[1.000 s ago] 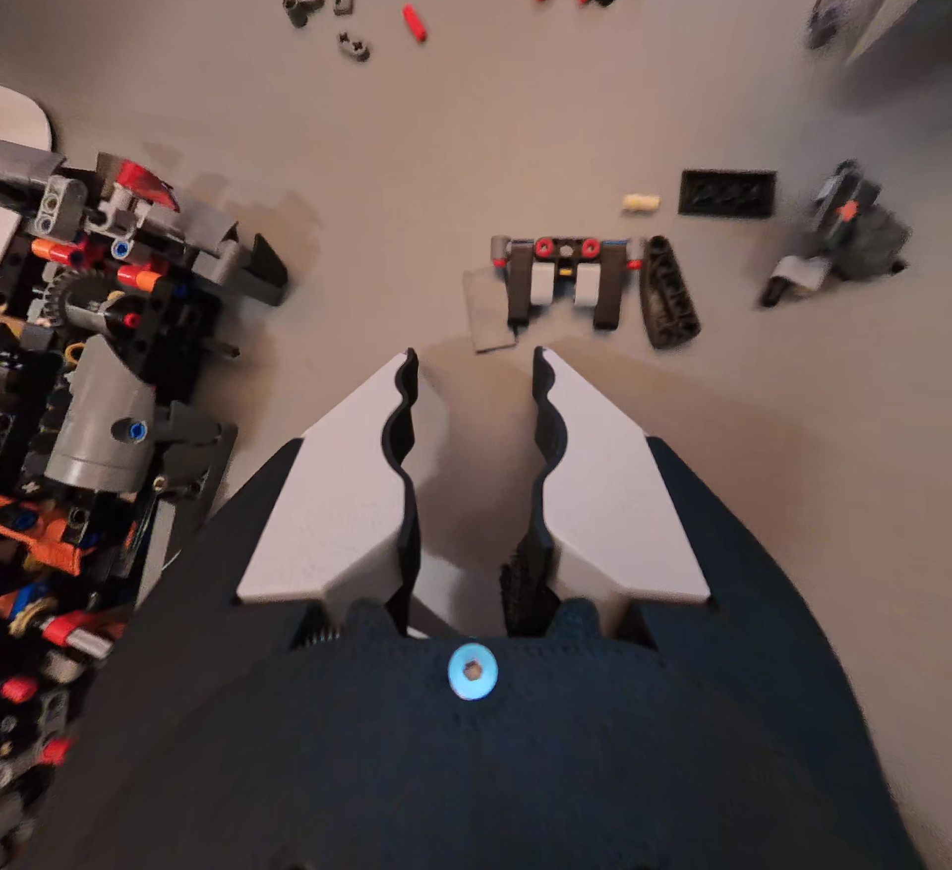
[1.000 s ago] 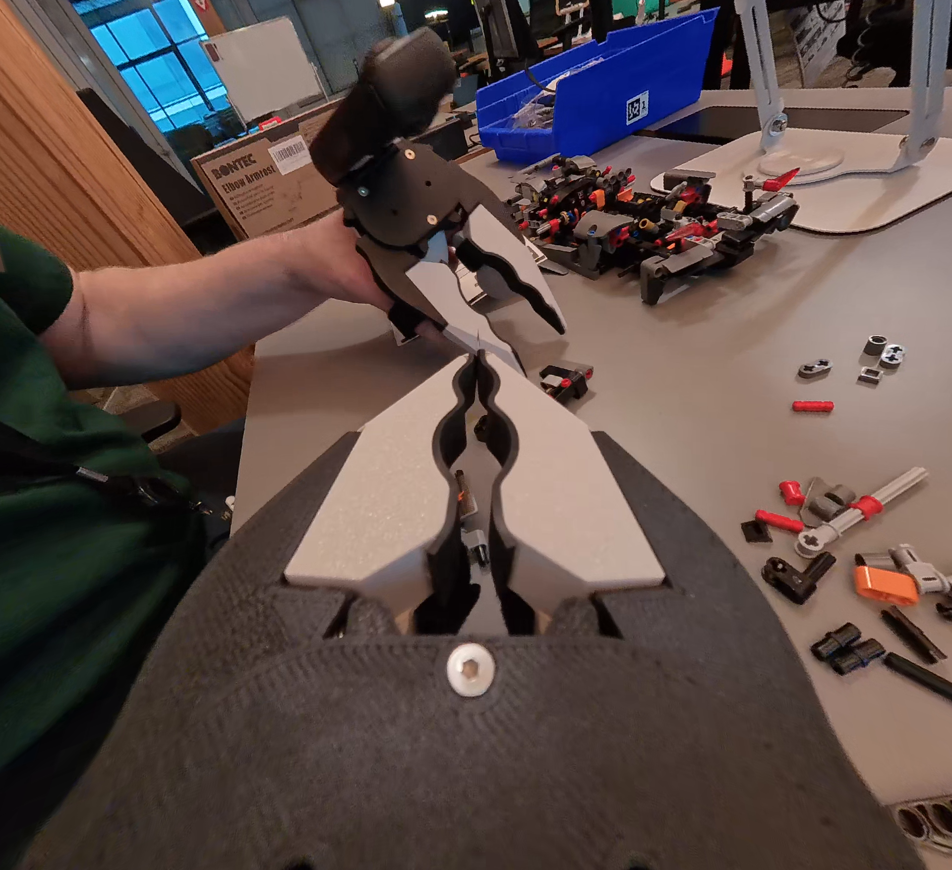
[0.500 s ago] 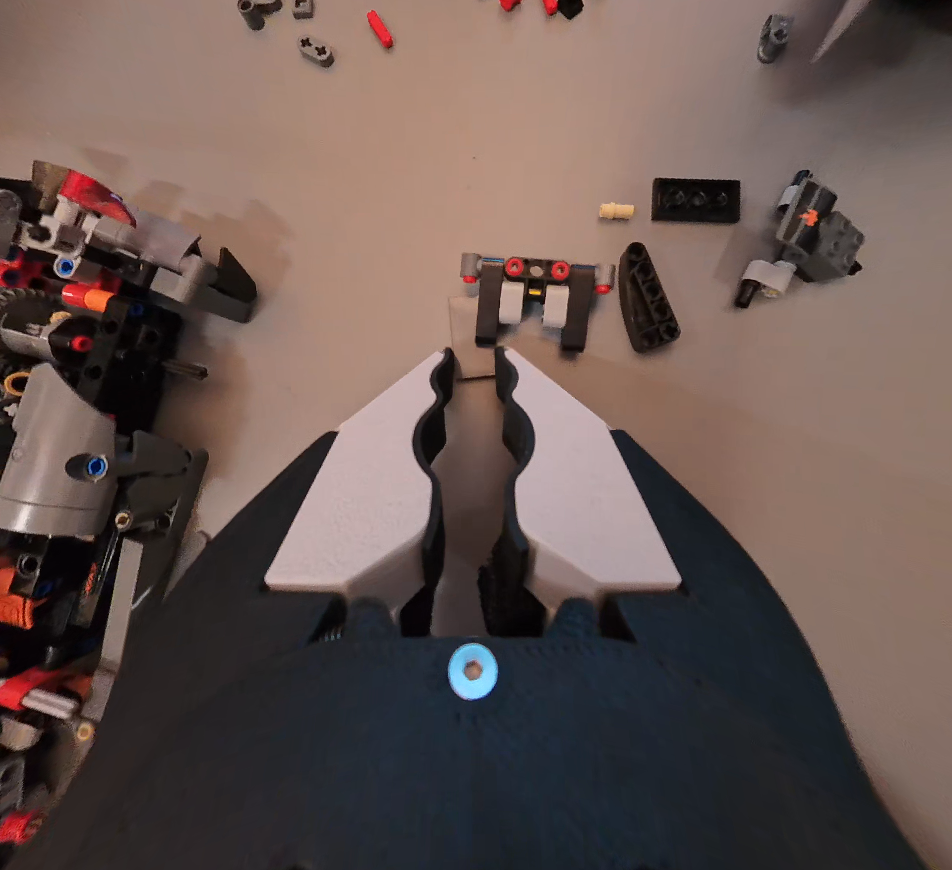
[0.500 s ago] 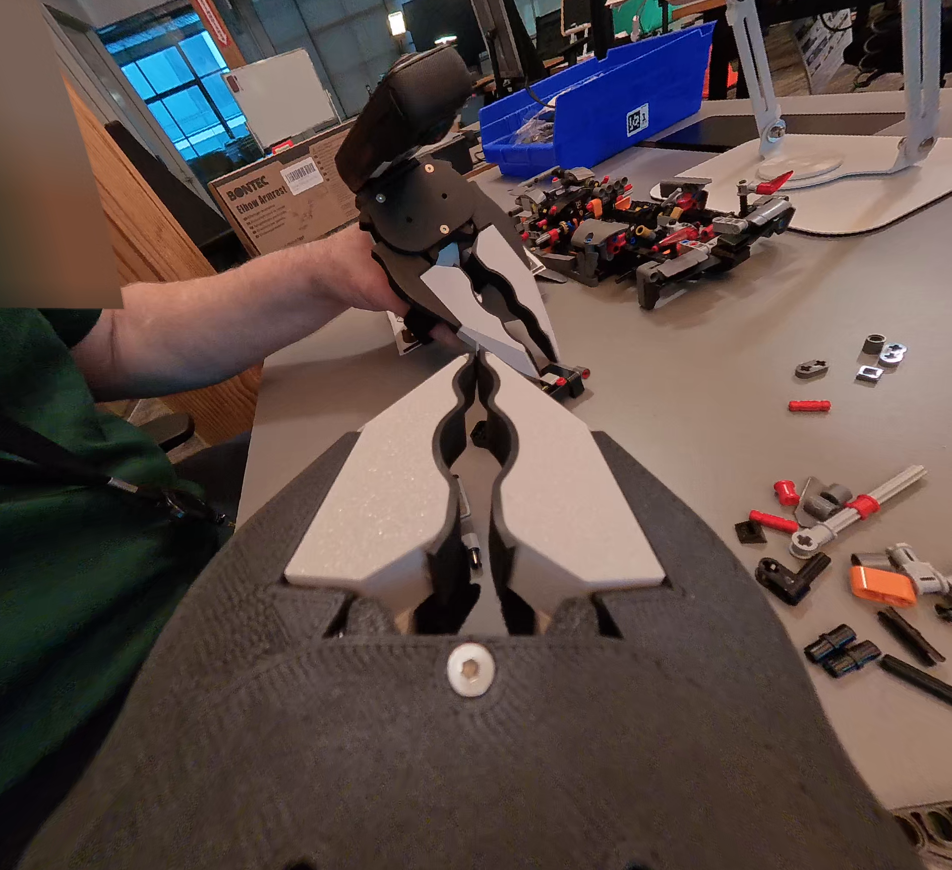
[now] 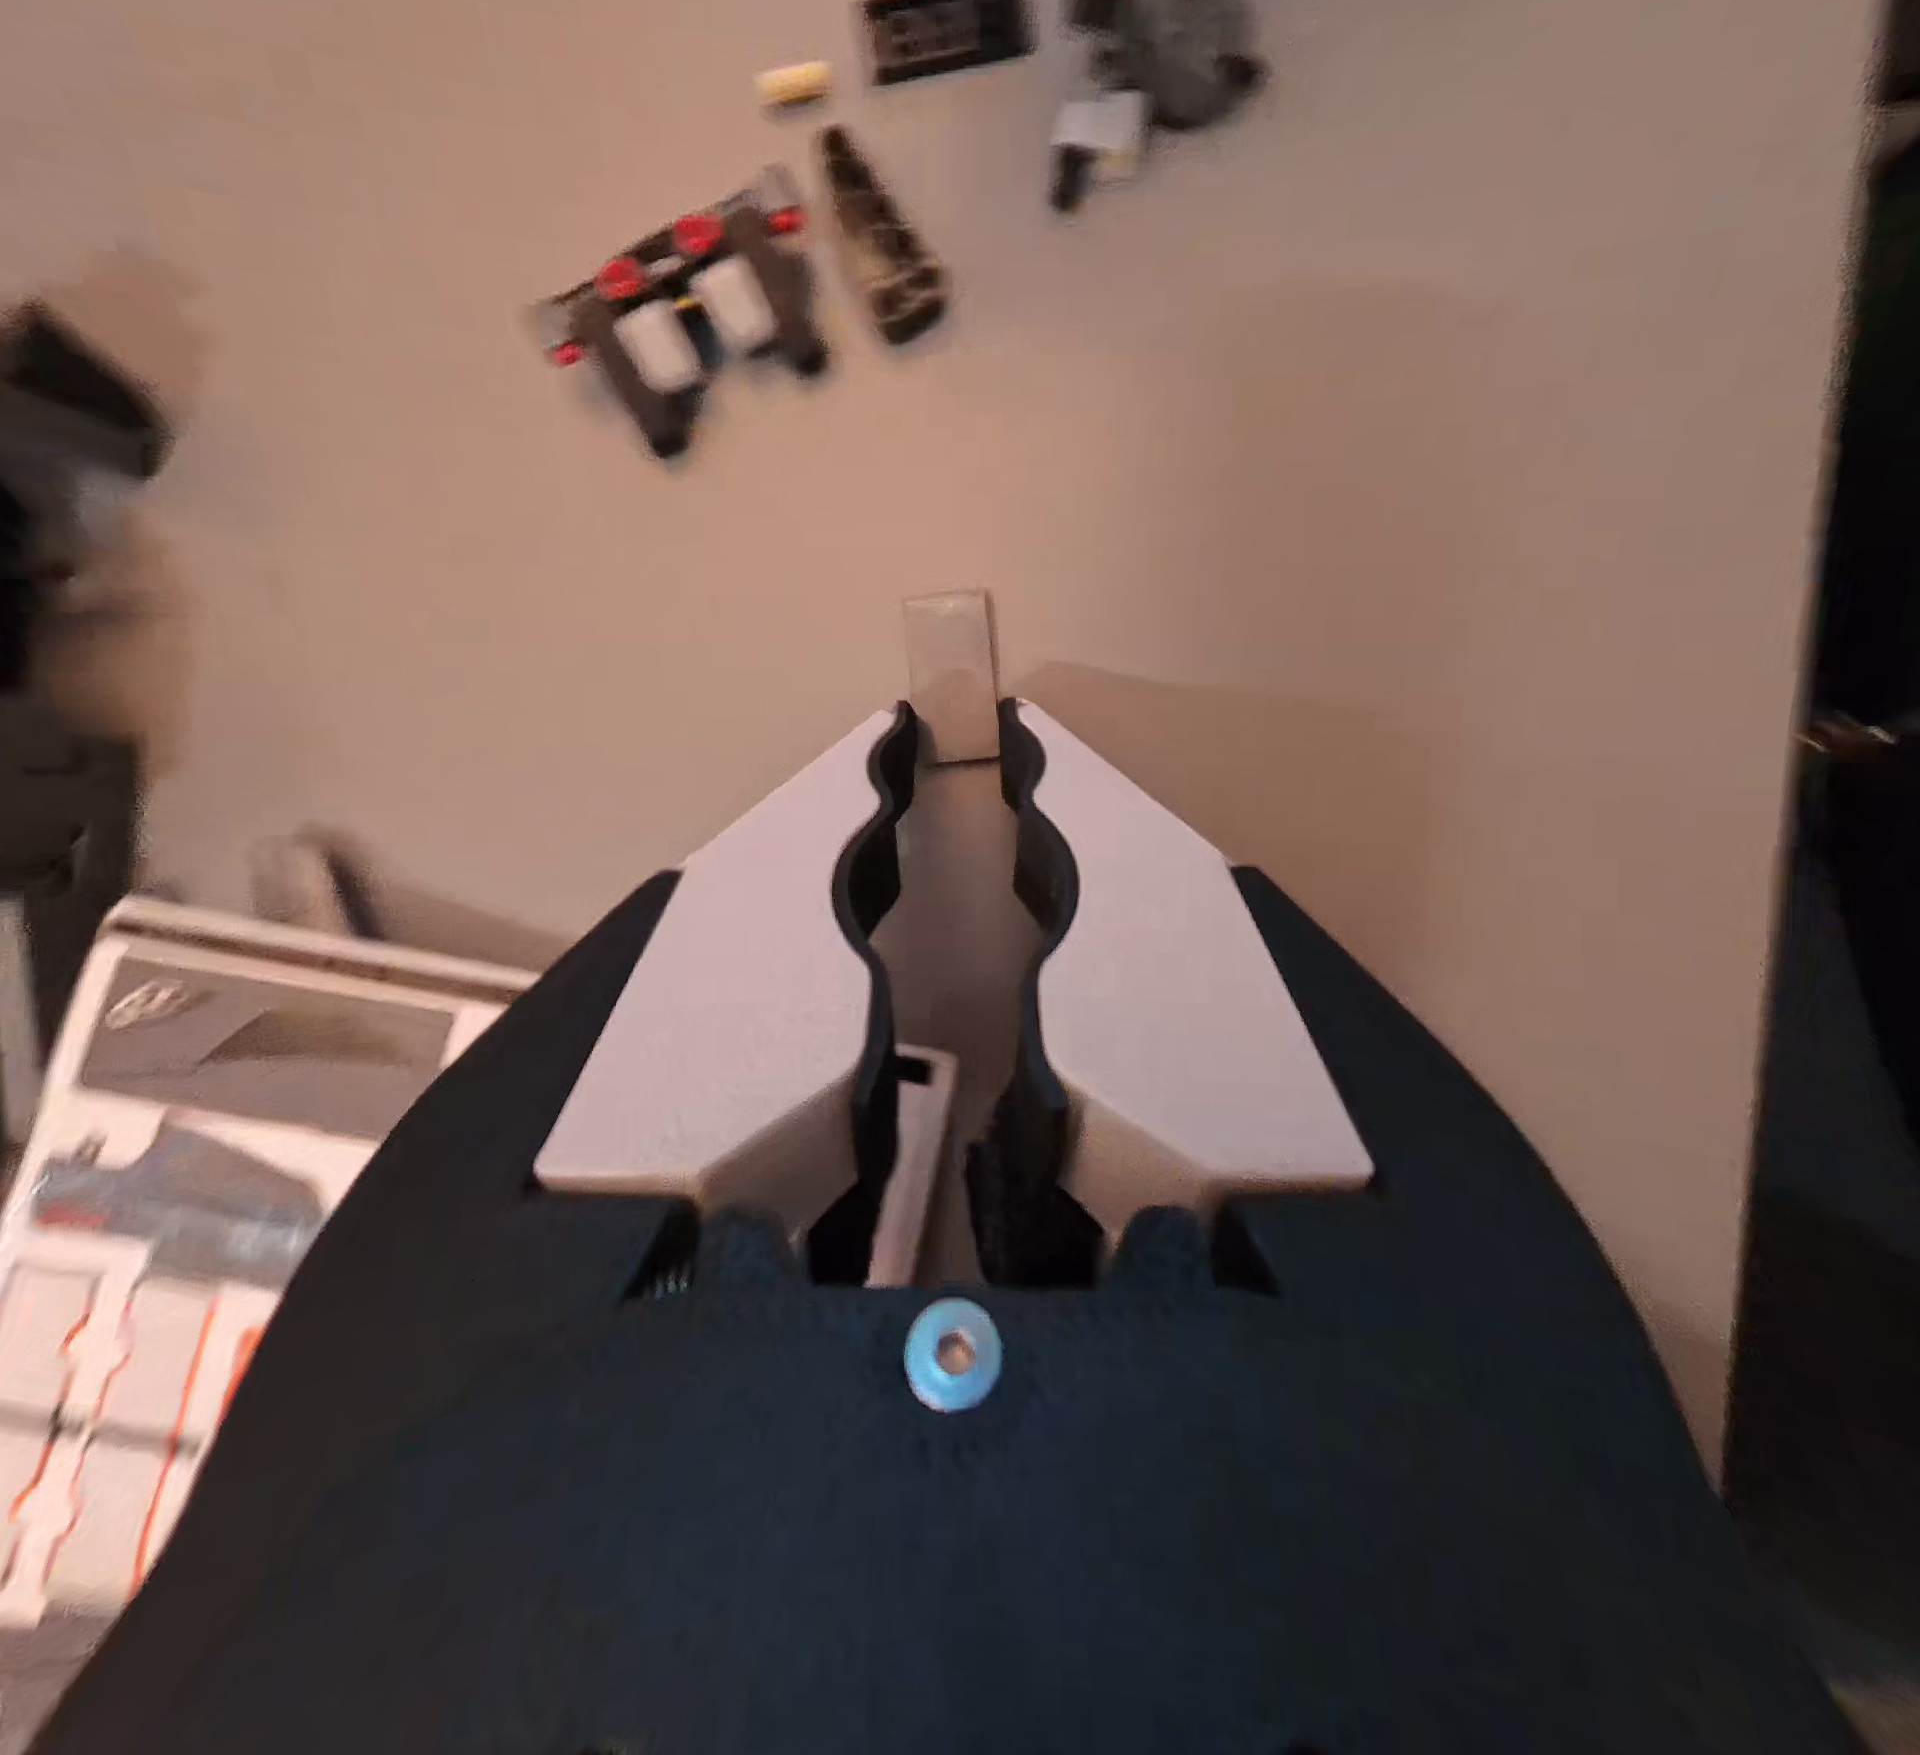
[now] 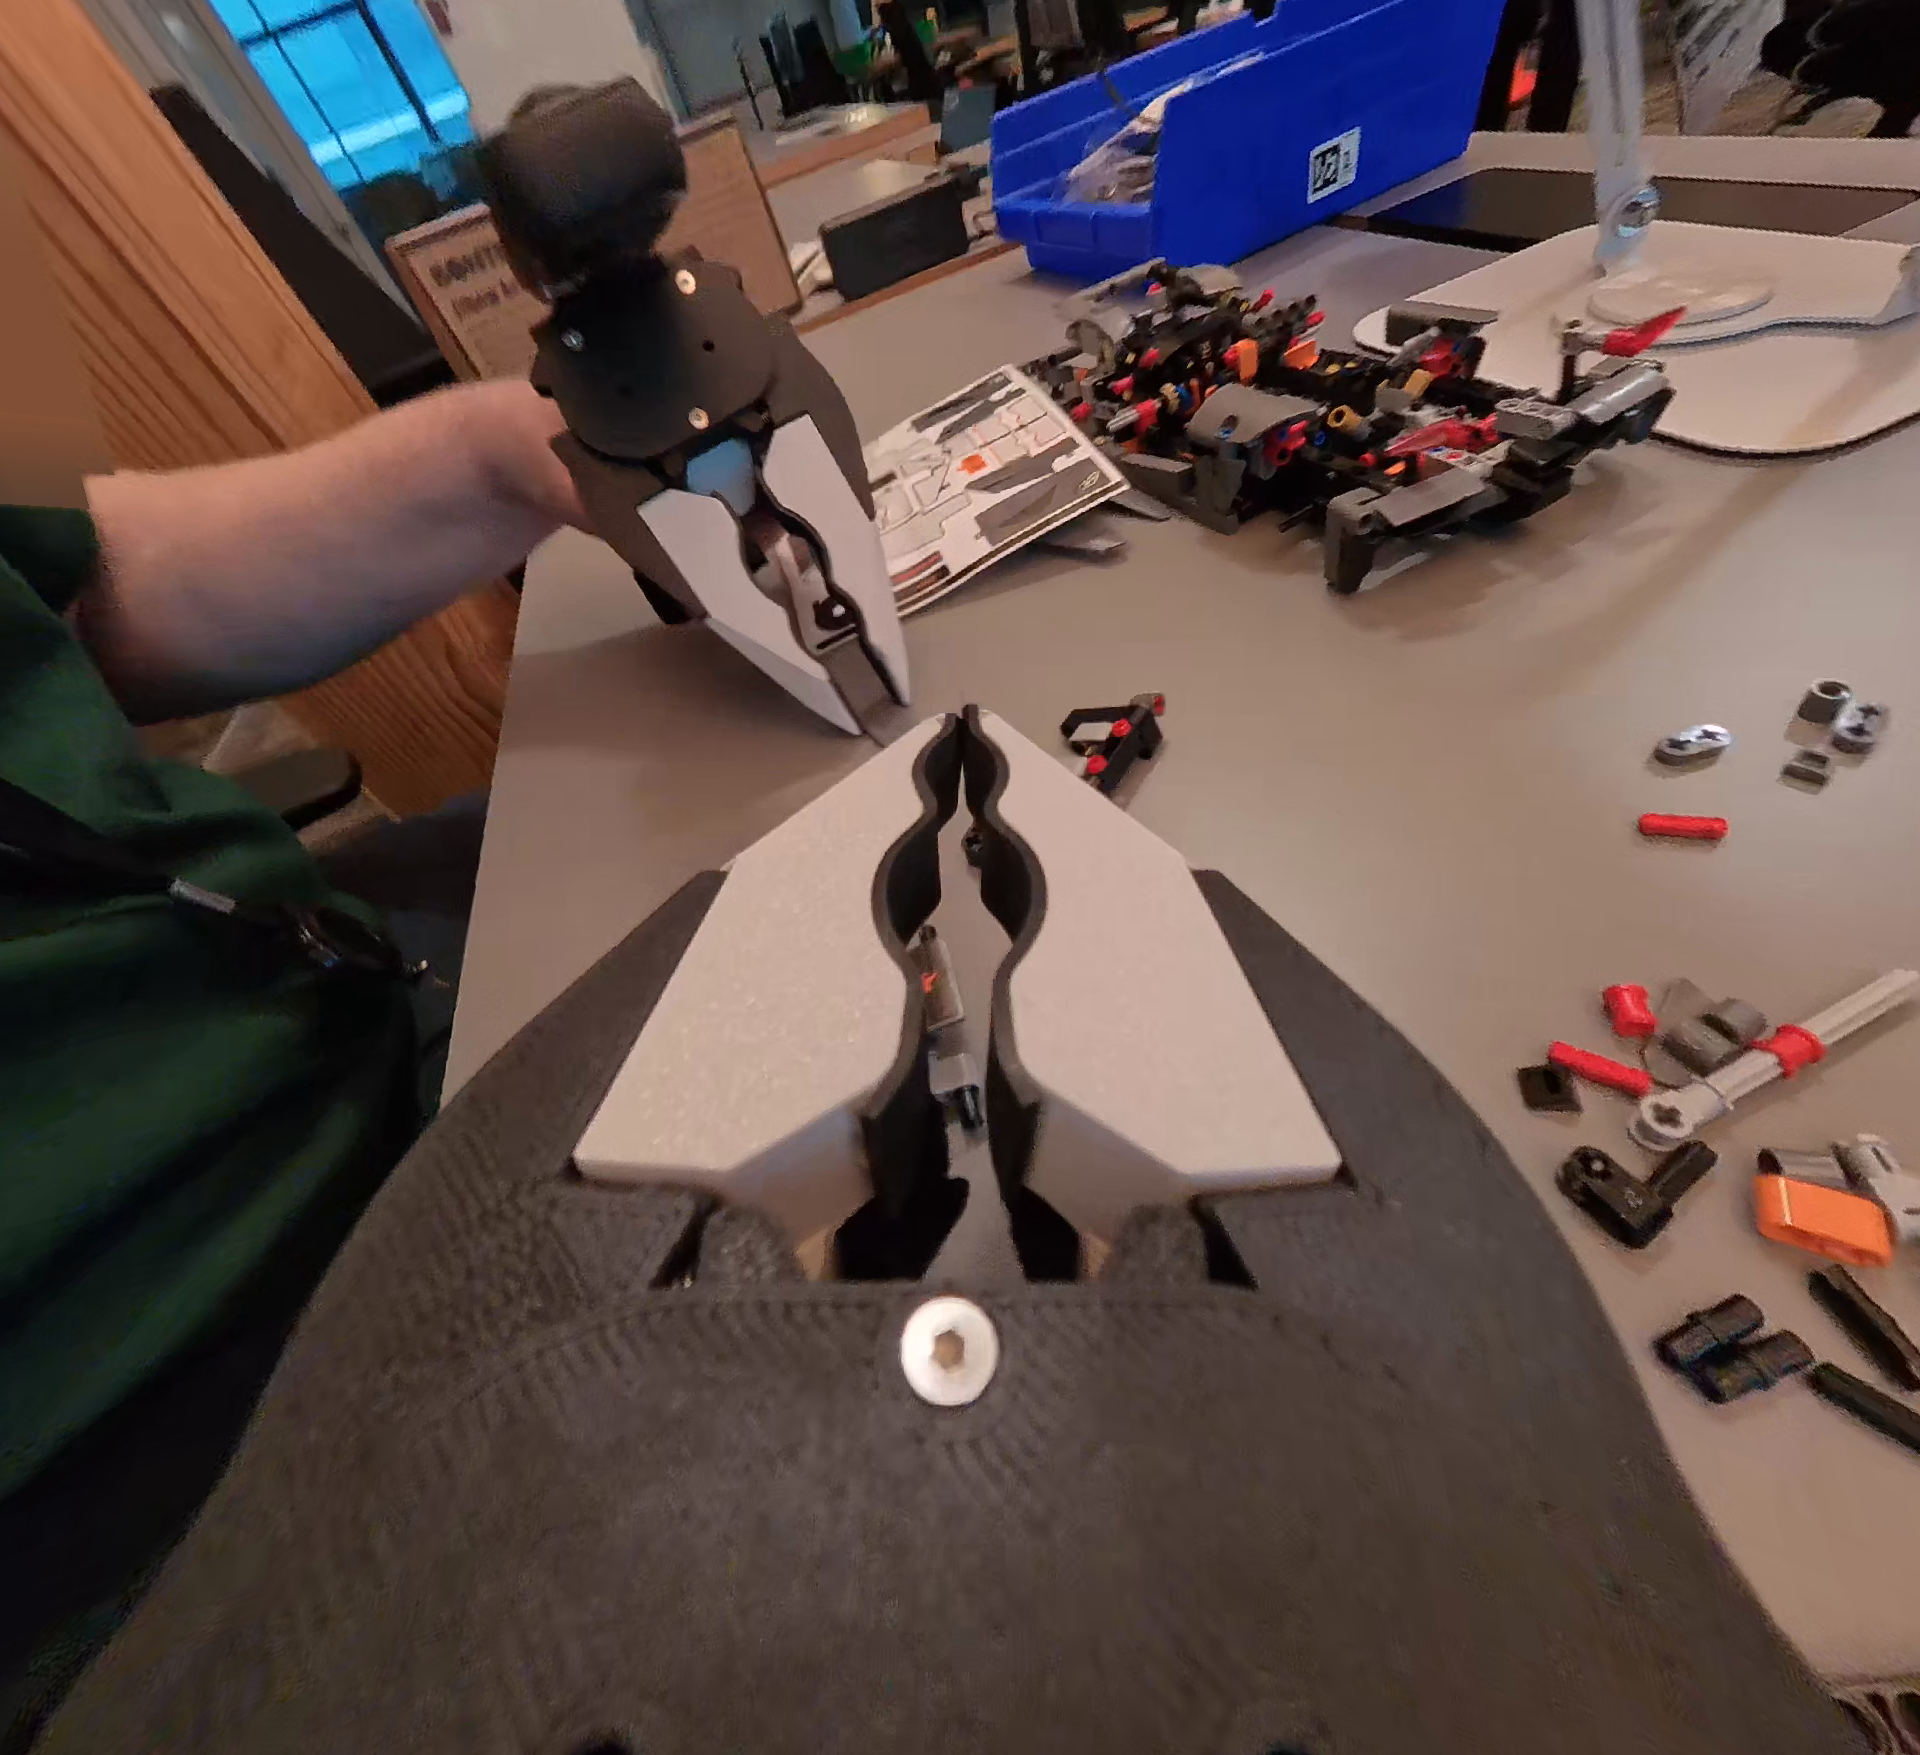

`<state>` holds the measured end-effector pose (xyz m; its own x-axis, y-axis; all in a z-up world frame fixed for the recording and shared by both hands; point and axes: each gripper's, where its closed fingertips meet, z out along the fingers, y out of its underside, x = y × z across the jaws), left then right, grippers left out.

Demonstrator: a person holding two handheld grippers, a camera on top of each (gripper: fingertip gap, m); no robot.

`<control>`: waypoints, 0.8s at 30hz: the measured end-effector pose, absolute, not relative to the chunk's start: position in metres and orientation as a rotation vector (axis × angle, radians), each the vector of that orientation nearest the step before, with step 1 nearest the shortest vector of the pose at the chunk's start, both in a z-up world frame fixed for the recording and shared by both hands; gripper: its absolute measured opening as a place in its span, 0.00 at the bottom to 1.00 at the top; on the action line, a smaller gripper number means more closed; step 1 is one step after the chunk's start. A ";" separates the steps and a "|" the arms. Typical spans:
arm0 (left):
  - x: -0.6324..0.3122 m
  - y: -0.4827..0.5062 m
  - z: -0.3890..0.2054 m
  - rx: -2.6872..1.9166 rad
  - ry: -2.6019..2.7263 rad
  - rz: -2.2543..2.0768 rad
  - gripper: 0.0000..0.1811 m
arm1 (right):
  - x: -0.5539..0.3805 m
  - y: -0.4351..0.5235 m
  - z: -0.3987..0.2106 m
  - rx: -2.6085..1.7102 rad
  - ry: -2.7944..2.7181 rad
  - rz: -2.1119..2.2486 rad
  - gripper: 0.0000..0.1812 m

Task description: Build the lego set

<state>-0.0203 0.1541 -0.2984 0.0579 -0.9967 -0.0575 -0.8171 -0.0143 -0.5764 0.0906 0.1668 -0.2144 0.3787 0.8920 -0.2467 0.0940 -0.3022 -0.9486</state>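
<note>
My left gripper [image 5: 956, 718] is shut on a flat grey tile [image 5: 948, 666], which sticks out past the tips just above the grey table [image 5: 1351, 510]. In the right wrist view the left gripper [image 6: 873, 713] points down with its tips at the table. A black sub-assembly with red pins [image 5: 686, 303] lies farther ahead and also shows in the right wrist view [image 6: 1112, 739]. My right gripper [image 6: 961, 718] is shut with nothing between its tips and hovers beside the left one. The partly built car chassis [image 6: 1351, 427] stands at the back of the table.
A black curved piece [image 5: 883, 240], a black plate [image 5: 948, 27], a tan pin [image 5: 792, 84] and a grey-black block [image 5: 1153, 53] lie ahead. A sticker sheet [image 5: 156, 1134] is at lower left. The table edge [image 5: 1849, 562] runs on the right. Loose parts [image 6: 1714, 1051], a blue bin [image 6: 1247, 147]. Tip to tip, the grippers are about 15 cm apart.
My left gripper closed on the grey tile beside the black sub-assembly and carried it back toward the table's edge, swinging as it went. My right gripper stayed shut and barely moved.
</note>
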 end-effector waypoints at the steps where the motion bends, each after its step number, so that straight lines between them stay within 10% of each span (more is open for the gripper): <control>1: -0.019 0.144 -0.298 -1.830 1.857 -0.549 0.08 | 0.087 0.164 -0.217 -1.682 -0.918 1.025 0.00; 6: -0.026 0.138 -0.292 -1.787 1.872 -0.603 0.23 | 0.057 0.142 -0.220 -1.570 -1.212 0.733 0.00; 24: -0.013 0.120 -0.208 -1.943 0.697 -1.807 0.13 | -0.005 0.117 -0.204 -1.034 -1.596 -0.116 0.00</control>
<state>-0.0128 0.1202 -0.2082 0.0423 -0.6011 0.7981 -0.0903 -0.7978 -0.5961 -0.0051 0.1170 -0.2037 0.0631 0.5465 0.8350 0.6615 0.6036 -0.4450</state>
